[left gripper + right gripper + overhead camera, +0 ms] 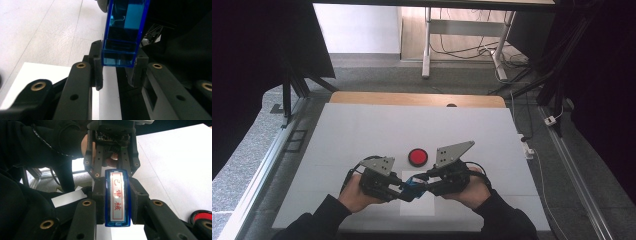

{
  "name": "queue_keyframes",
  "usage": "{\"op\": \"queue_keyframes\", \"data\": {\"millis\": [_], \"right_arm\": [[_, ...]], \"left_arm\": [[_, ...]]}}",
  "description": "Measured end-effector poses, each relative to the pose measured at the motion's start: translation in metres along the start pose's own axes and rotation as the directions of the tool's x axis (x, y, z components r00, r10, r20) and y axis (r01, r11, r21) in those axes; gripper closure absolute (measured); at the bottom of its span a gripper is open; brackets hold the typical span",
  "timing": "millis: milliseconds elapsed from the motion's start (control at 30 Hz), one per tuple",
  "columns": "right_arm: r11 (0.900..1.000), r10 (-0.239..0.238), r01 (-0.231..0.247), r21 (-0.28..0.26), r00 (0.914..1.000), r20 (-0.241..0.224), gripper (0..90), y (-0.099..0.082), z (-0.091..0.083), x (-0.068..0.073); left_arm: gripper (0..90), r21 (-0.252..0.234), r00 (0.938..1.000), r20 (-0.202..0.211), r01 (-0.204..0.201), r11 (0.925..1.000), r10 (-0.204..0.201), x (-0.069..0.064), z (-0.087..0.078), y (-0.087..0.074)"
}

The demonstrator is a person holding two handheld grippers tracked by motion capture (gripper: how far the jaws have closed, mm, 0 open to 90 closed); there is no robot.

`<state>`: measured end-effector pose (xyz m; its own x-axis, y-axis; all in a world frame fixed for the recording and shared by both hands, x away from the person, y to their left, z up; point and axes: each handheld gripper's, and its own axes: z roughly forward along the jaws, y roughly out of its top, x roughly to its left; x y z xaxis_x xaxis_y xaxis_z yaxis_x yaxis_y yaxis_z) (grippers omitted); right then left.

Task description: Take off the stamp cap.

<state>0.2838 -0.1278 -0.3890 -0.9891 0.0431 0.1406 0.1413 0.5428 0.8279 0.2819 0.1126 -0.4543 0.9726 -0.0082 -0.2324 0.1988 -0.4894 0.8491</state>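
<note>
The small translucent blue plastic stamp with a white label of red characters [117, 201] hangs between your two hands just above the white worktop [362, 130], over a brighter white paper sheet [419, 204] laid near your edge. You pinch one end of it with your left tool [117, 72], whose jaws press on the blue case from both sides, and you clamp the other end with your right tool [117, 202], its pads squeezed against the long sides so the label faces up at the camera. Holding both ends like this probably lets you pull the cap from the body, or steady the stamp before pressing it down onto the sheet. Just beyond the tools, a round red ink pad in a black rim [417, 157] sits on the worktop, near enough to reach easily.
</note>
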Motion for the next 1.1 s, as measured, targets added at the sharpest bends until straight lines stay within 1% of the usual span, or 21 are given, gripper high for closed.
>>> {"op": "queue_keyframes", "data": {"millis": [33,100,167,200,267,367,433,467,500,567,600,633,667,700,733,767,800,833,900,1000,1100], "right_arm": [[1.0000,0.000,0.000,0.000,1.0000,0.000,71.4,0.000,0.000,0.000],[0.9991,0.034,-0.034,-0.024,0.9991,-0.026,71.4,-0.001,-0.003,-0.003],[0.9962,0.067,-0.069,-0.053,0.9969,-0.041,71.4,-0.002,-0.008,-0.008],[0.9948,0.075,-0.078,-0.065,0.9964,-0.038,71.4,-0.004,-0.009,-0.010],[0.9943,0.084,-0.086,-0.063,0.9960,-0.033,71.3,-0.004,-0.009,-0.012],[0.9952,0.080,-0.081,-0.054,0.9965,-0.023,71.3,-0.006,-0.008,-0.012],[0.9963,0.070,-0.070,-0.050,0.9974,-0.016,71.3,-0.005,-0.006,-0.011],[0.9969,0.063,-0.063,-0.047,0.9980,-0.009,71.3,-0.005,-0.007,-0.010],[0.9979,0.045,-0.045,-0.046,0.9990,0.007,71.3,-0.004,-0.008,-0.008],[0.9980,0.042,-0.041,-0.049,0.9990,0.014,71.3,-0.004,-0.008,-0.007],[0.9979,0.036,-0.034,-0.054,0.9989,0.031,71.3,-0.004,-0.010,-0.007],[0.9979,0.036,-0.034,-0.054,0.9989,0.031,71.3,-0.004,-0.010,-0.007],[0.9981,0.030,-0.028,-0.056,0.9984,0.048,71.3,-0.004,-0.011,-0.007],[0.9981,0.030,-0.028,-0.056,0.9984,0.048,71.3,-0.004,-0.011,-0.007],[0.9980,0.028,-0.024,-0.059,0.9974,0.066,71.3,-0.005,-0.013,-0.008],[0.9980,0.027,-0.023,-0.060,0.9971,0.071,71.3,-0.005,-0.013,-0.008],[0.9980,0.027,-0.023,-0.060,0.9971,0.071,71.3,-0.005,-0.013,-0.008],[0.9979,0.027,-0.022,-0.060,0.9967,0.076,71.3,-0.005,-0.013,-0.008],[0.9985,0.024,-0.020,-0.051,0.9951,0.096,71.3,-0.006,-0.013,-0.009],[0.9988,0.026,-0.021,-0.044,0.9940,0.106,71.3,-0.006,-0.013,-0.009],[0.9988,0.028,-0.022,-0.044,0.9923,0.120,71.3,-0.006,-0.013,-0.010]], "left_arm": [[69.1,-0.001,1.0000,0.001,-0.006,1.0000,0.006,-0.001,0.000,0.000],[69.1,0.015,0.9995,-0.006,-0.030,0.9994,0.030,-0.001,-0.001,0.000],[69.1,0.007,0.9995,-0.009,-0.032,0.9995,0.032,-0.002,-0.001,-0.002],[69.0,0.003,0.9995,-0.013,-0.029,0.9996,0.029,-0.001,-0.002,-0.002],[69.0,-0.003,0.9993,-0.023,-0.029,0.9996,0.029,-0.001,-0.003,-0.002],[68.9,-0.003,0.9993,-0.033,-0.014,0.9999,0.014,0.000,-0.002,-0.003],[68.8,-0.002,0.9994,-0.034,-0.005,1.0000,0.005,0.001,-0.002,-0.004],[68.7,-0.002,0.9991,-0.042,0.000,1.0000,0.000,0.000,-0.002,-0.004],[68.7,-0.003,0.9988,-0.049,0.006,1.0000,-0.006,0.000,-0.002,-0.004],[68.6,0.002,0.9976,-0.066,0.021,0.9998,-0.021,0.000,-0.002,-0.004],[68.6,0.006,0.9968,-0.076,0.023,0.9997,-0.023,0.000,-0.002,-0.004],[68.6,0.012,0.9958,-0.088,0.025,0.9996,-0.024,-0.001,-0.002,-0.005],[68.6,0.018,0.9950,-0.097,0.028,0.9995,-0.026,-0.001,-0.002,-0.005],[68.6,0.023,0.9939,-0.106,0.034,0.9992,-0.032,-0.002,-0.002,-0.005],[68.5,0.027,0.9923,-0.118,0.041,0.9988,-0.037,-0.002,-0.002,-0.005],[68.5,0.044,0.9888,-0.144,0.048,0.9979,-0.041,-0.004,-0.004,-0.005],[68.5,0.044,0.9888,-0.144,0.048,0.9979,-0.041,-0.004,-0.004,-0.005],[68.5,0.050,0.9866,-0.156,0.057,0.9972,-0.048,-0.005,-0.004,-0.005],[68.5,0.053,0.9815,-0.179,0.078,0.9955,-0.067,-0.006,-0.006,-0.005],[68.5,0.057,0.9732,-0.216,0.093,0.9940,-0.079,-0.008,-0.010,-0.006],[68.5,0.051,0.9654,-0.243,0.110,0.9926,-0.095,-0.009,-0.015,-0.007]]}}
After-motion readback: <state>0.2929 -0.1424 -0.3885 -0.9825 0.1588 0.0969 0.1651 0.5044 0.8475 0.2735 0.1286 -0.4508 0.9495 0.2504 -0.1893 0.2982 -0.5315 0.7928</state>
